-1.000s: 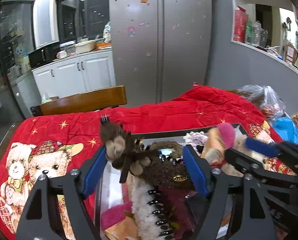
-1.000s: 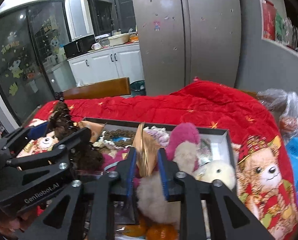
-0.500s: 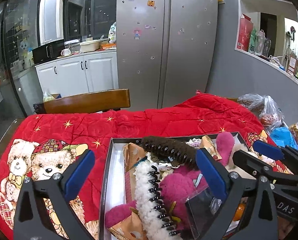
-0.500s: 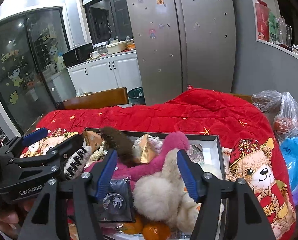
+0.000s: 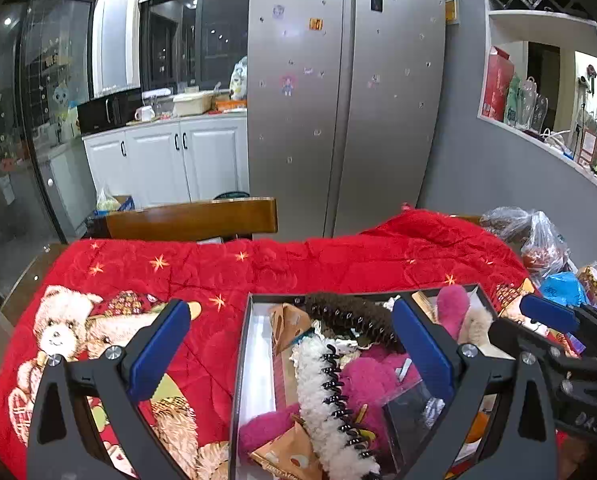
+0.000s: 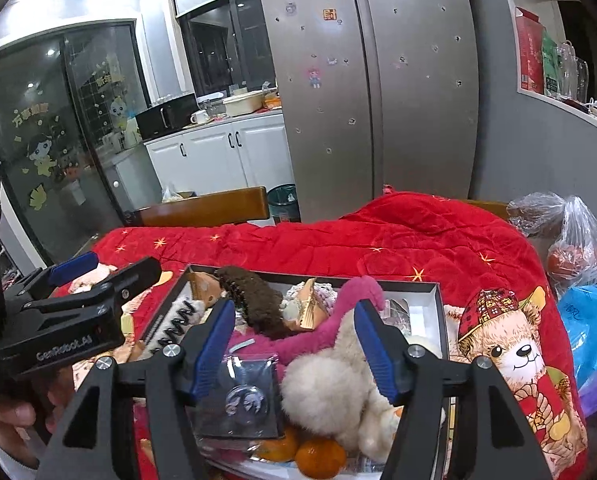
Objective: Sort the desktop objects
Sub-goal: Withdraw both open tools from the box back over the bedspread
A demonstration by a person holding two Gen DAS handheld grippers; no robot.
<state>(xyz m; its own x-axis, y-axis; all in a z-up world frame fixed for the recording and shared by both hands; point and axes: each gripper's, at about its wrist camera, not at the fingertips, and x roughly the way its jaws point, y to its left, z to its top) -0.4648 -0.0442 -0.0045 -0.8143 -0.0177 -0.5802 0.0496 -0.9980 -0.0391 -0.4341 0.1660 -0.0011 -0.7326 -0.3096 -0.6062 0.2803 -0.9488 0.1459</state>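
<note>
A dark shallow box (image 5: 240, 364) (image 6: 438, 300) on the red quilt is piled with small items. A brown fuzzy hair claw (image 5: 350, 314) (image 6: 258, 300) lies across the top, beside a white fuzzy claw clip (image 5: 326, 384). There are also a pink plush (image 5: 372, 376) (image 6: 354, 292), a gold packet (image 6: 308, 310), a cream plush (image 6: 326, 392) and a clear packet (image 6: 242, 392). My left gripper (image 5: 292, 350) (image 6: 106, 270) hovers wide open over the box's left half with nothing between its pads. My right gripper (image 6: 294, 348) (image 5: 550, 316) hangs open above the plush and the clear packet, touching neither.
The red bear-print quilt (image 5: 138, 280) covers the table. A wooden chair back (image 5: 194, 218) stands behind it, with a fridge (image 5: 346, 100) further back. Plastic bags (image 6: 578, 240) and a blue bag (image 6: 590, 320) crowd the right edge. Oranges (image 6: 318, 456) lie at the box's near end.
My left gripper let go of the brown fuzzy claw, which now lies in the box. My right gripper released the gold packet. Both opened wide and rose away from the box.
</note>
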